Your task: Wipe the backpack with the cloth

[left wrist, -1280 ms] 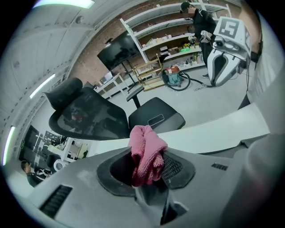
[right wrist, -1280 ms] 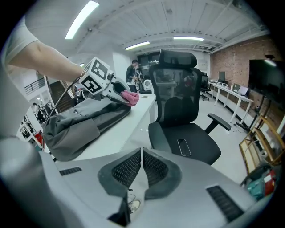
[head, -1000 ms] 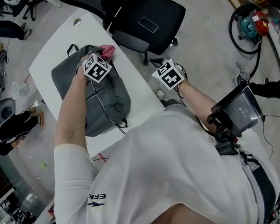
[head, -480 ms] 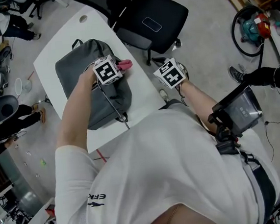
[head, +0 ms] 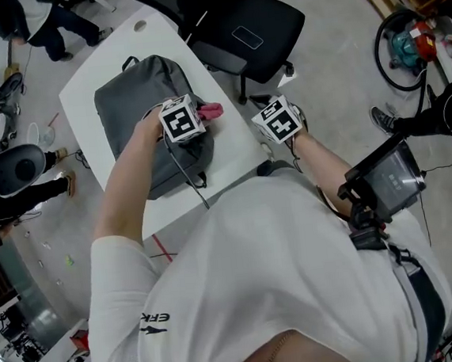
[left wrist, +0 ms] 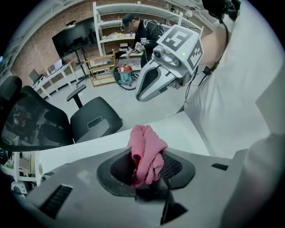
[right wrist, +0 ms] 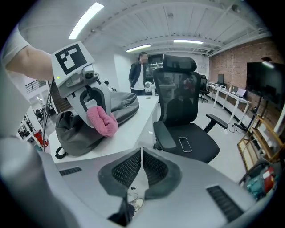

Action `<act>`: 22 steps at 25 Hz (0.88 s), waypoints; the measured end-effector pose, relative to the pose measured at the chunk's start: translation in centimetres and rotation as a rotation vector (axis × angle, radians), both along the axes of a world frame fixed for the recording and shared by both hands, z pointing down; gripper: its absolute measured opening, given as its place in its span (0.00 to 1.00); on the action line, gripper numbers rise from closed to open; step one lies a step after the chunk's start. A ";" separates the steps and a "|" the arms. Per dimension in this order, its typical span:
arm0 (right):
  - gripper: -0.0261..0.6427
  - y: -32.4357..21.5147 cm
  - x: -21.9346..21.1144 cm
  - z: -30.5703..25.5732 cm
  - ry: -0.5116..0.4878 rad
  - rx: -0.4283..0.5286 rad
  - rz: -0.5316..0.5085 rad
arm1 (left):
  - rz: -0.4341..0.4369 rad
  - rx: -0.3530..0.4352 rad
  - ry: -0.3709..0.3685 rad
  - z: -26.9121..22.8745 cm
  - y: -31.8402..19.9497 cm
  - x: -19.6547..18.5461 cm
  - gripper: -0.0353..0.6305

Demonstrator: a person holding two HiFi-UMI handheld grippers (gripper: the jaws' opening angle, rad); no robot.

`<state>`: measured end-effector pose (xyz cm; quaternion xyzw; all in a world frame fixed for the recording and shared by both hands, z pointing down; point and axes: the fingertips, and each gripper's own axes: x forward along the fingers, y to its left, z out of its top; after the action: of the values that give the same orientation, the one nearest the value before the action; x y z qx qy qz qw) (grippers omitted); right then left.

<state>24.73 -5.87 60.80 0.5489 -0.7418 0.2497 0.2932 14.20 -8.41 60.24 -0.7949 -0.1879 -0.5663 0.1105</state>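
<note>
The left gripper (left wrist: 144,173) has its jaws clamped on the pink cloth (left wrist: 146,149) and holds it at the right-hand edge of the grey backpack (head: 134,97), which lies on the white table (head: 235,147). The right gripper (right wrist: 141,168), its jaws pressed together with nothing between them, hangs just off the table's edge near a black office chair (head: 247,31).

A grey backpack (head: 134,97) lies on the white table (head: 174,205).

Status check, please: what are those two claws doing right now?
Left gripper shut on pink cloth, at grey backpack's side. Right gripper shut, empty, off table. Nothing blocking.
</note>
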 end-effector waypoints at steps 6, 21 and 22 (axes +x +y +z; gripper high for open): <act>0.05 0.7 -0.4 -0.1 0.002 -0.002 0.006 | 0.070 -0.074 -0.034 -0.4 3.4 -0.6 0.25; 0.05 1.2 -0.2 0.7 -0.006 0.004 0.028 | 0.264 -0.160 -0.293 1.0 8.6 -3.3 0.25; 0.05 1.2 -0.1 0.7 -0.005 0.003 0.029 | 0.262 -0.164 -0.293 1.0 8.7 -3.4 0.25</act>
<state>24.60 -4.64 61.48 0.5593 -0.7350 0.2543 0.2870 10.84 0.26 61.26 -0.6790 -0.3495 -0.6394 0.0895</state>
